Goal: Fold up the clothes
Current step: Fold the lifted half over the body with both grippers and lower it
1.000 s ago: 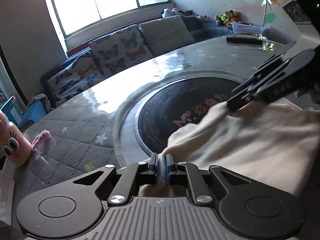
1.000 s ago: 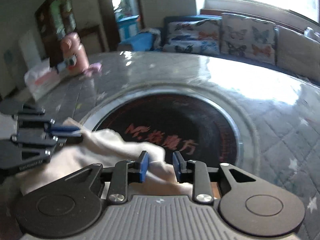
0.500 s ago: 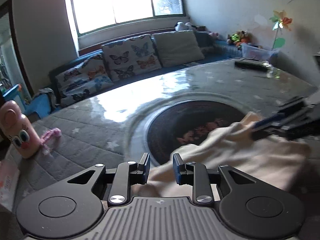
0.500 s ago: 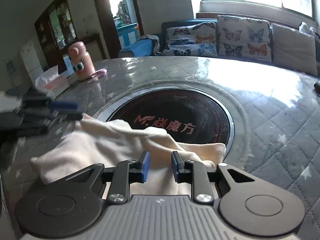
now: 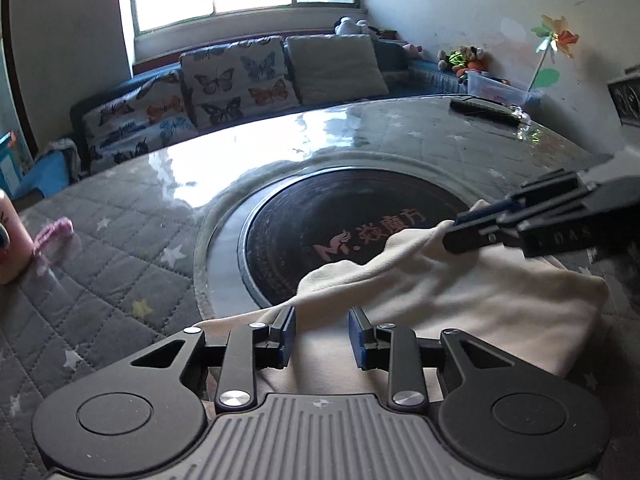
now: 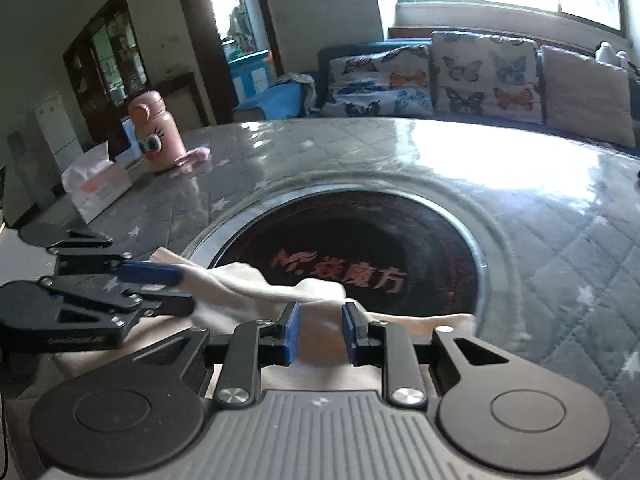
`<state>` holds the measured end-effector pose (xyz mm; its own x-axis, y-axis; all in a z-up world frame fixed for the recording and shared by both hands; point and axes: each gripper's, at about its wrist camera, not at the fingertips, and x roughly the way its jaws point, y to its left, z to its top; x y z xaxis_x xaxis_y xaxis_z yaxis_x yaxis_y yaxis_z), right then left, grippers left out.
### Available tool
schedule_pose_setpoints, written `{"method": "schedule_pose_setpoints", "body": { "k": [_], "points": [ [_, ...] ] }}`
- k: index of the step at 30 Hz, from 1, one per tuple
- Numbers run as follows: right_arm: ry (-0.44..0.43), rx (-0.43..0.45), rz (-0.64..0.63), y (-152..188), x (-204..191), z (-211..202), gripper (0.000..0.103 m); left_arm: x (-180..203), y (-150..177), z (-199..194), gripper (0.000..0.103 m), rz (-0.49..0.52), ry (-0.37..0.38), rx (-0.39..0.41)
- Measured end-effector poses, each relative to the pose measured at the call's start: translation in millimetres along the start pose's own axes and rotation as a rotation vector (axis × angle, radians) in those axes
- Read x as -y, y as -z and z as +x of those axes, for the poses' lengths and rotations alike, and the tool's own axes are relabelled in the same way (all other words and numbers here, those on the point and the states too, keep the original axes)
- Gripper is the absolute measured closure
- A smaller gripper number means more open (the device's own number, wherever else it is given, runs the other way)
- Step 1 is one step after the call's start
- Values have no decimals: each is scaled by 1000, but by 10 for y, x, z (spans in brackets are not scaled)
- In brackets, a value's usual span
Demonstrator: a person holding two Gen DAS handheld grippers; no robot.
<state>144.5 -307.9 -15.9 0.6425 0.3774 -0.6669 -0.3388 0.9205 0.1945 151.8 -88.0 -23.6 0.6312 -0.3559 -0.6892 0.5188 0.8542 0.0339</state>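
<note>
One cream garment [image 5: 472,300] on worktop [image 5: 132,248]; near edge hidden behind two claws, left claw [image 5: 322,338] and right claw [image 6: 319,334], both released.

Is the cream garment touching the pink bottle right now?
Apart. The right wrist view shows the cream garment lying near the grippers, with a stretch of bare quilted table cover between it and the pink bottle.

Readable: red "M" logo plus Chinese characters "…魔方" on the dark round centre disc [image 5: 360,220] of the table [image 5: 160,208]. Embossed lettering on the claw bodies is illegible.
</note>
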Motion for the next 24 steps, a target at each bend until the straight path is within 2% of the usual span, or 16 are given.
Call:
{"method": "schedule_pose_setpoints", "body": {
  "k": [4, 10, 17, 24],
  "points": [
    [25, -19, 18, 0, 19, 150, 81, -116, -3, 51, 71, -65, 0, -8],
    [27, -10, -24, 1, -99, 38, 80, -202, 46, -131, 71, -103, -7, 17],
    [-19, -11, -65, 145, -348, -106, 79, -16, 251, -507, 71, -66, 7, 69],
    [-34, -2, -103, 348, -532, -239, 79, 170, 494, -679, 72, -30, -10, 91]
  ]
}}
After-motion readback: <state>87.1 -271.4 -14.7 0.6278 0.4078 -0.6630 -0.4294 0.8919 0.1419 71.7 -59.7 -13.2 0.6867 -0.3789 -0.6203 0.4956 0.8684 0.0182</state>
